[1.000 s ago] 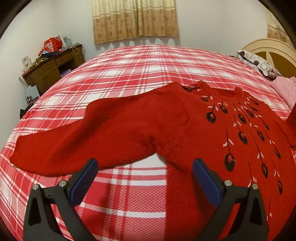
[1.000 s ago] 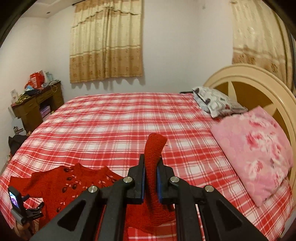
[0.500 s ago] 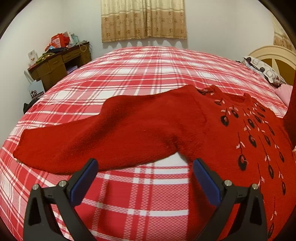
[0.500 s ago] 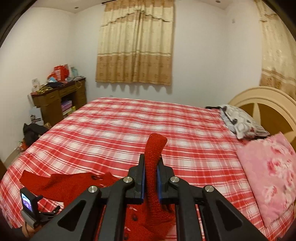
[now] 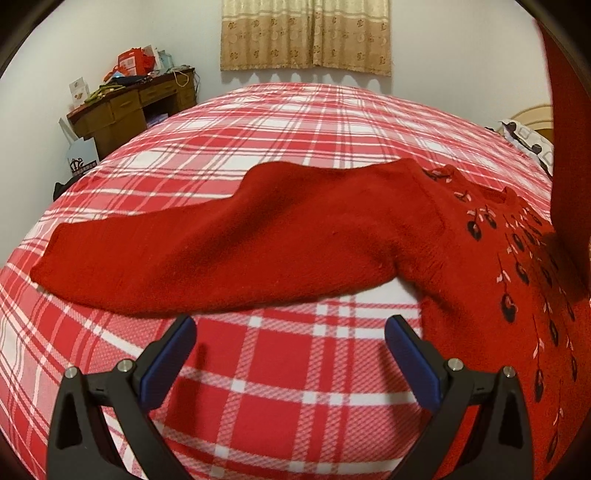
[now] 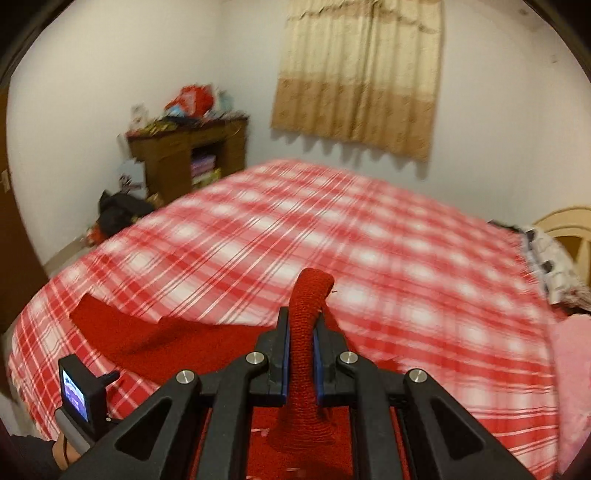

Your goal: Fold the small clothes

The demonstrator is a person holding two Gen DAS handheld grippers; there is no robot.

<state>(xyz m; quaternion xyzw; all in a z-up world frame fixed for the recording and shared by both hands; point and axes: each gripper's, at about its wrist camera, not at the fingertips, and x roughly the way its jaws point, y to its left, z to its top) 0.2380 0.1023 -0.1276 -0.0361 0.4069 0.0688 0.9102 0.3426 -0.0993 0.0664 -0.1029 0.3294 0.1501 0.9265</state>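
Lying flat, red sweater (image 5: 332, 236) shows dark embroidered buds.

Soft, even indoor light fills both views, slightly dim and warm. In the left wrist view the red-and-white plaid bedspread (image 5: 295, 122) is sharp, and the beige patterned curtain (image 5: 306, 35) casts a scalloped shadow on the white wall. The right wrist view is smeared by motion blur across the bedspread (image 6: 369, 236) and curtain (image 6: 358, 74). Fisheye bending and dark vignetting mark the edges.
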